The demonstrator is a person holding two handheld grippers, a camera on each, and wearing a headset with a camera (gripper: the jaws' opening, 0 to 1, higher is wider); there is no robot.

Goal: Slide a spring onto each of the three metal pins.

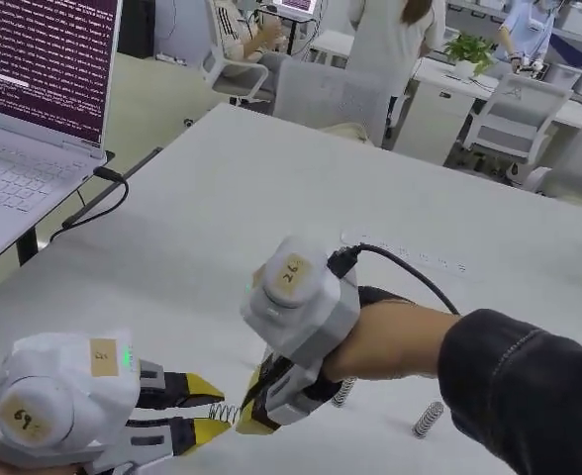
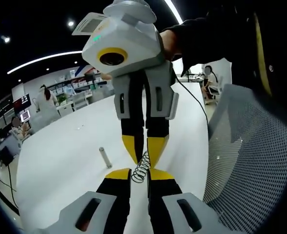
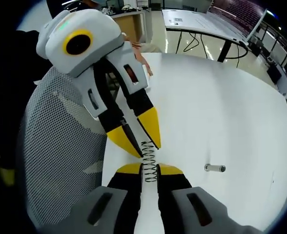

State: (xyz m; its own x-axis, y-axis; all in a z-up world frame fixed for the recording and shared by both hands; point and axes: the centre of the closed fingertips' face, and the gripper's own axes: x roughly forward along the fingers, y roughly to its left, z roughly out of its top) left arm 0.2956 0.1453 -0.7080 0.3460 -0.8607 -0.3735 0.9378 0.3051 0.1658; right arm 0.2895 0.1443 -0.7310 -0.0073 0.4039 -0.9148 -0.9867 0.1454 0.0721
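1. Down at 6 o'clock in the head view, a small spring (image 1: 225, 412) sits between the left gripper (image 1: 215, 408) and the right gripper (image 1: 248, 413), over the white table (image 1: 222, 228).
2. Both grippers are squeezed tight on it. The left one pinches one end and the right one pinches the other end.
3. A second spring (image 1: 342, 393) and a third spring (image 1: 428, 419) lie on the table, at 3 o'clock from the held one.
4. One metal pin (image 2: 105, 157) shows in the left gripper view, at about 9 o'clock from the held spring and near it. I cannot tell if it stands up or lies down.
5. I think the spring is very light and bendy. It can squash, bend, or pop out and jump away if squeezed too hard.
6. I think the best place to hold it is on the side near one end, softly. Then the hole at the other end is free for the pin.
7. The pin looks hard, smooth and small, so it may roll or slip. It is best held near one end.
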